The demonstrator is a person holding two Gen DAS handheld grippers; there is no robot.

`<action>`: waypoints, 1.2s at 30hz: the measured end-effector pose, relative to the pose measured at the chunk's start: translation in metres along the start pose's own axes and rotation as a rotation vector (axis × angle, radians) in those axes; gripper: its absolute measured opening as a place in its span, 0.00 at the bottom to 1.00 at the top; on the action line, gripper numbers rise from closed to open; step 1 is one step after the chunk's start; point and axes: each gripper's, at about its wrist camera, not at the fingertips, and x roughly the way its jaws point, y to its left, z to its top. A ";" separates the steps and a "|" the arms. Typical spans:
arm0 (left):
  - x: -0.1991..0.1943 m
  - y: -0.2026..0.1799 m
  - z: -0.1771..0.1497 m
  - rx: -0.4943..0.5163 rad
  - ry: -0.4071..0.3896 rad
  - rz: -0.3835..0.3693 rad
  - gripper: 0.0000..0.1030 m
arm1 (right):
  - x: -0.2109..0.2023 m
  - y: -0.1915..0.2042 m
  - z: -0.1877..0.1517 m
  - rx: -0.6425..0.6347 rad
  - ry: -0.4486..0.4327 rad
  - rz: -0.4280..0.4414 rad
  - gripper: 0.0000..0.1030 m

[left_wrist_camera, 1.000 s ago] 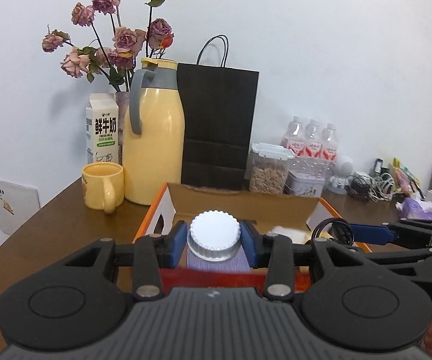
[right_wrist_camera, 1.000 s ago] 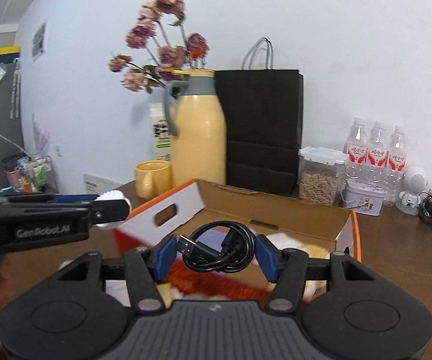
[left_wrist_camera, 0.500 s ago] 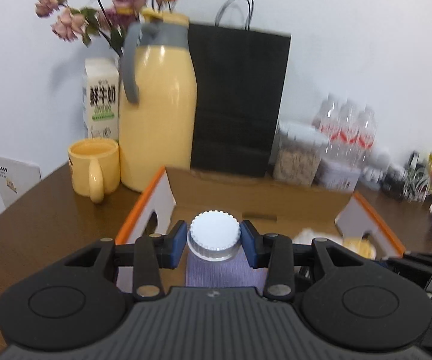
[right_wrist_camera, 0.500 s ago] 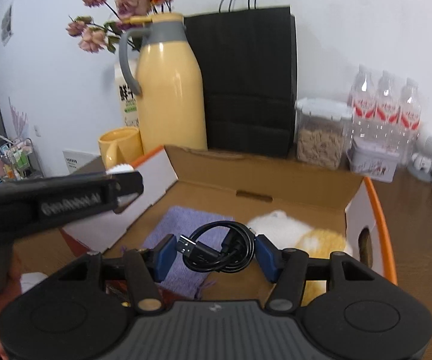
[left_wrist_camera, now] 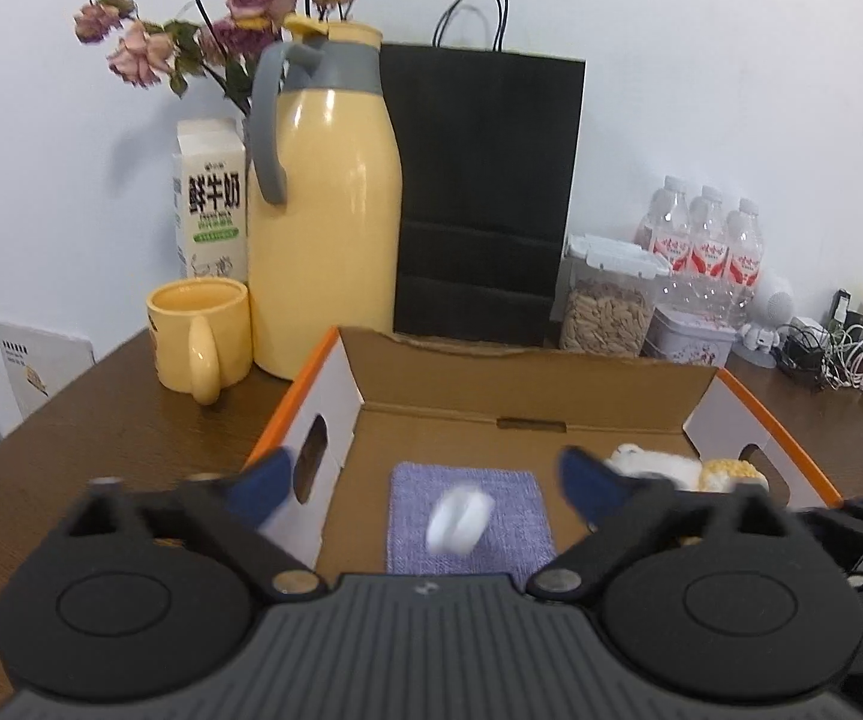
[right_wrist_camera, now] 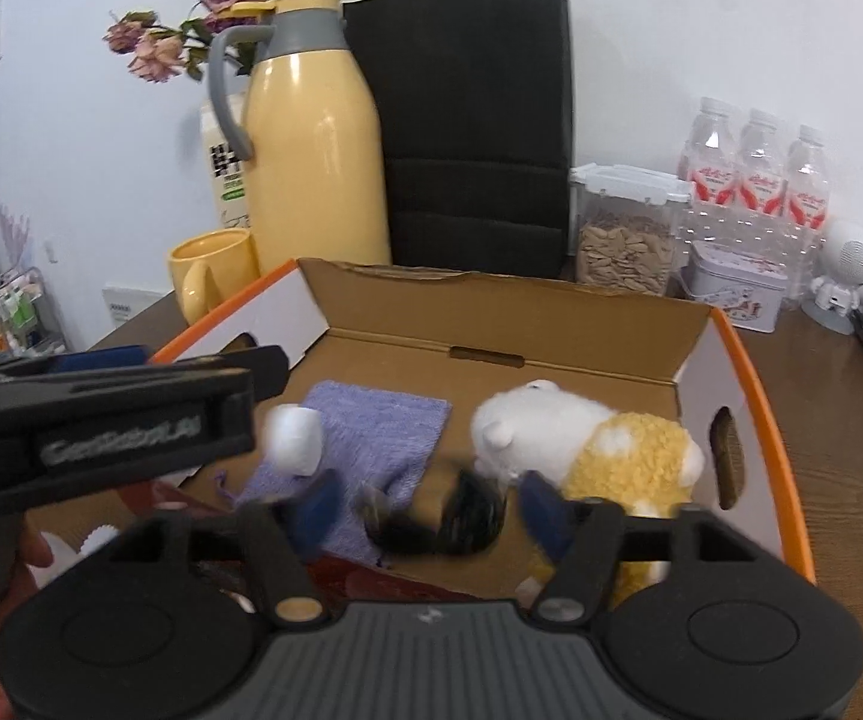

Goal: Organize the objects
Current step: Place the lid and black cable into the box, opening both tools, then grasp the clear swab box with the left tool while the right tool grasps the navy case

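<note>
Opening both tongs over the box (left_wrist_camera: 539, 387), you release a light, rigid white jar (left_wrist_camera: 460, 521) and a floppy coiled cable (right_wrist_camera: 467, 510); regrip the jar's ridged cap.

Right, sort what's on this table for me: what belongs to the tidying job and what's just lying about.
Part of the job:
- cardboard box
- white cap, dropping from the opening left tool
- black cable, between the opening right tool's fingers
- purple cloth
- plush toy

Lying about:
- yellow jug
- yellow mug
- milk carton
- black bag
- water bottles
</note>
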 end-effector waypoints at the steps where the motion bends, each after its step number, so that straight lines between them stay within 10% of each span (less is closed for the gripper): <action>1: -0.002 0.000 0.000 0.001 -0.007 0.006 1.00 | -0.001 -0.001 0.000 0.005 -0.006 -0.010 0.93; 36: -0.074 0.037 0.004 -0.025 -0.054 0.044 1.00 | -0.093 -0.007 -0.026 0.005 -0.109 -0.058 1.00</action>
